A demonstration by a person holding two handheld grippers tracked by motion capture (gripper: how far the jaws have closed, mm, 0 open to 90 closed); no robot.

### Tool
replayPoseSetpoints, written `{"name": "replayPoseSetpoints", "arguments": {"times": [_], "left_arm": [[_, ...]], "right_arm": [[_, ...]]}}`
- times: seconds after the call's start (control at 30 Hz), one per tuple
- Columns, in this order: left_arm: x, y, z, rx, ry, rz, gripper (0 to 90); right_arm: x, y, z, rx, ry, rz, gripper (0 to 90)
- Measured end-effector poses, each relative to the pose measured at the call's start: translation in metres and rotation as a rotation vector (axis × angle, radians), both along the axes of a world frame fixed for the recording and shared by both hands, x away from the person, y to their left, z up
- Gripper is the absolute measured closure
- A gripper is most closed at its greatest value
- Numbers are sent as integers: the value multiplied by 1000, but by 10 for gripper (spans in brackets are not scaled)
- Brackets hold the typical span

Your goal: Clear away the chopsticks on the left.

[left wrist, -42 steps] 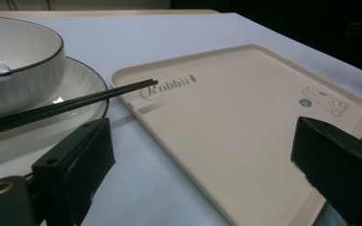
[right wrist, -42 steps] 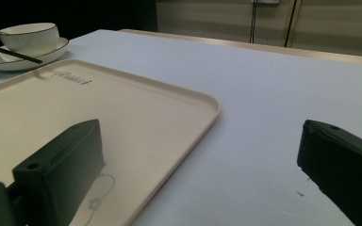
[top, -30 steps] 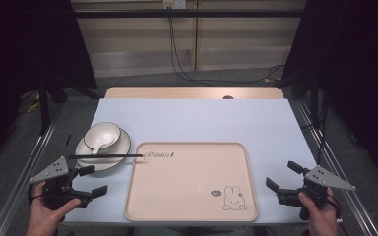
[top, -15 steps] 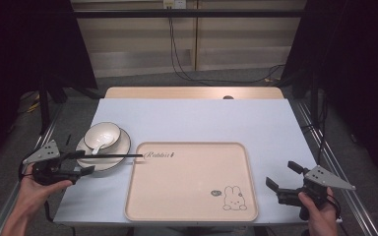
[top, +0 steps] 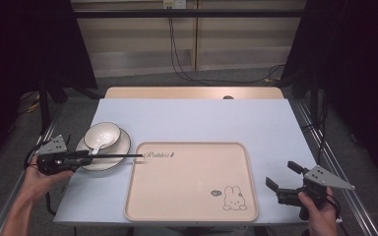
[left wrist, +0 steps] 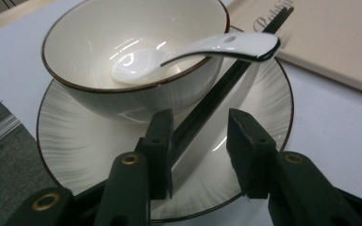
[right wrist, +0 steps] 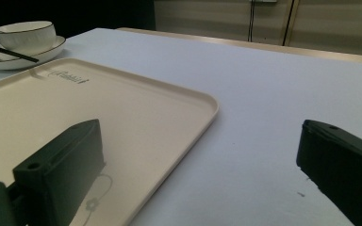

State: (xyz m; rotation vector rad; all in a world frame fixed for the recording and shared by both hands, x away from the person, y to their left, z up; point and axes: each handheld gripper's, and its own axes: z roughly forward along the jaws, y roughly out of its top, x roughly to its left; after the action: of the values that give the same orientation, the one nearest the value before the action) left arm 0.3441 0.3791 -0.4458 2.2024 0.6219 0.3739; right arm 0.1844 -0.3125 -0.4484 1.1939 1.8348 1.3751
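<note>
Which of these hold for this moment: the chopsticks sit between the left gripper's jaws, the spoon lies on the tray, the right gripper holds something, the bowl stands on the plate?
1. The chopsticks sit between the jaws of the left gripper. True; the jaws have just been closing, with one pad beside them and a gap at the other.
2. The spoon lies on the tray. False; it rests in the bowl.
3. The right gripper holds something. False; its jaws stand wide open above the table.
4. The bowl stands on the plate. True.
</note>
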Motion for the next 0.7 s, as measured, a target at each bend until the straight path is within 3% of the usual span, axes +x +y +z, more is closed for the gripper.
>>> {"name": "replayPoseSetpoints", "arguments": {"times": [0.23, 0.27, 0.47, 0.53, 0.6, 0.63, 0.7], "left_arm": [[4, -4, -4, 16, 1, -10, 646], [4, -6, -6, 36, 10, -28, 649], [3, -10, -7, 51, 16, -51, 692], [4, -14, -5, 84, 24, -76, 692], [3, -16, -6, 81, 28, -78, 692], [4, -18, -6, 123, 39, -99, 694], [5, -20, -8, 125, 49, -119, 732]], "right_arm": [[0, 0, 0, 5, 5, -1, 10], [0, 0, 0, 3, 5, 1, 11], [0, 0, 0, 3, 5, 2, 11], [0, 0, 0, 4, 6, 0, 11], [0, 0, 0, 3, 5, -2, 11], [0, 1, -1, 4, 7, -3, 11], [0, 1, -1, 3, 7, -4, 11]]}}
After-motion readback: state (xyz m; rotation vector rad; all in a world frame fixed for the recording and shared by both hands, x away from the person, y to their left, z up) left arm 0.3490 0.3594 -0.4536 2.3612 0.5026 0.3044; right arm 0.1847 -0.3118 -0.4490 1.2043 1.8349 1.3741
